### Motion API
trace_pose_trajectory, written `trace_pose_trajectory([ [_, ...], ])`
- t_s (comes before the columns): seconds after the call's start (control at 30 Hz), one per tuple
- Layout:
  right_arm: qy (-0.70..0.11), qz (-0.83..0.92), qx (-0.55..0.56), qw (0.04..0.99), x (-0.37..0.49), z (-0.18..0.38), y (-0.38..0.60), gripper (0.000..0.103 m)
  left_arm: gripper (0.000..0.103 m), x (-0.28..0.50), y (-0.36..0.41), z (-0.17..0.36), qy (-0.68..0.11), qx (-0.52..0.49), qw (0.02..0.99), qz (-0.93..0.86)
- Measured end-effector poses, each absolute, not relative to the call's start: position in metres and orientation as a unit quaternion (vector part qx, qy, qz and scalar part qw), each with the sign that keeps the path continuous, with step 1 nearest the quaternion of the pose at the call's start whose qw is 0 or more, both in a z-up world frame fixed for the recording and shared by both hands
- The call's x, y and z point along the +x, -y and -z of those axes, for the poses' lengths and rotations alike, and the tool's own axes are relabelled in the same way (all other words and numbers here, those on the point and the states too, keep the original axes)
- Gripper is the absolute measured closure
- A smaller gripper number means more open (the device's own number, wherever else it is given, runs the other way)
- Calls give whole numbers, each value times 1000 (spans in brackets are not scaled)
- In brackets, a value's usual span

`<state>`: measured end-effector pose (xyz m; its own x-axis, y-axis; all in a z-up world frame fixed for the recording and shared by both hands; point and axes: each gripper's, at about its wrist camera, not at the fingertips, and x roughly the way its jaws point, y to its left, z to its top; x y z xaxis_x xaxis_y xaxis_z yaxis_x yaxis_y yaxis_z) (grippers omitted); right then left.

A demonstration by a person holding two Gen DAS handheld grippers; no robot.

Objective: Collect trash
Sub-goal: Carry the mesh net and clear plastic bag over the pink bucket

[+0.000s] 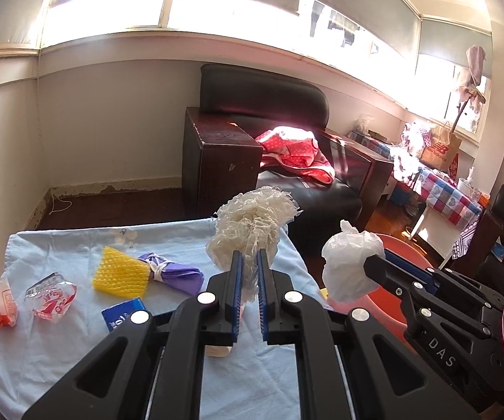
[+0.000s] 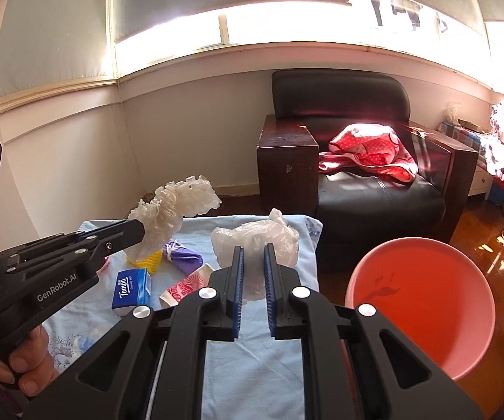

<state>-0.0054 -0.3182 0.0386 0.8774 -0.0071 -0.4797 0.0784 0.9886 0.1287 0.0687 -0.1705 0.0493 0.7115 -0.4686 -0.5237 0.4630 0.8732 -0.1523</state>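
My left gripper (image 1: 248, 258) is shut on a white foam fruit net (image 1: 252, 227) and holds it above the table; it also shows in the right wrist view (image 2: 171, 213). My right gripper (image 2: 253, 252) is shut on a crumpled clear plastic bag (image 2: 258, 241), seen from the left wrist (image 1: 349, 262) beside the pink basin (image 2: 423, 301). On the light blue tablecloth (image 1: 59, 245) lie a yellow foam net (image 1: 120, 273), a purple tied bag (image 1: 175, 273), a blue Tempo tissue pack (image 2: 131, 290), a clear red-printed wrapper (image 1: 52, 297) and an orange wrapper (image 1: 1, 304).
A red-and-white wrapper (image 2: 185, 288) lies by the tissue pack. A black armchair (image 2: 356, 161) with a red spotted cloth (image 2: 367, 152) stands behind the table. A cluttered table with a checked cloth (image 1: 451, 196) is at the far right.
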Motion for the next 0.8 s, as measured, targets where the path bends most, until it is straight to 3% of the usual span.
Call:
trace_pose_trajectory([
  [0.8, -254, 168, 151, 941, -48, -4, 455, 91, 95, 56, 338, -20, -303, 73, 884, 348],
])
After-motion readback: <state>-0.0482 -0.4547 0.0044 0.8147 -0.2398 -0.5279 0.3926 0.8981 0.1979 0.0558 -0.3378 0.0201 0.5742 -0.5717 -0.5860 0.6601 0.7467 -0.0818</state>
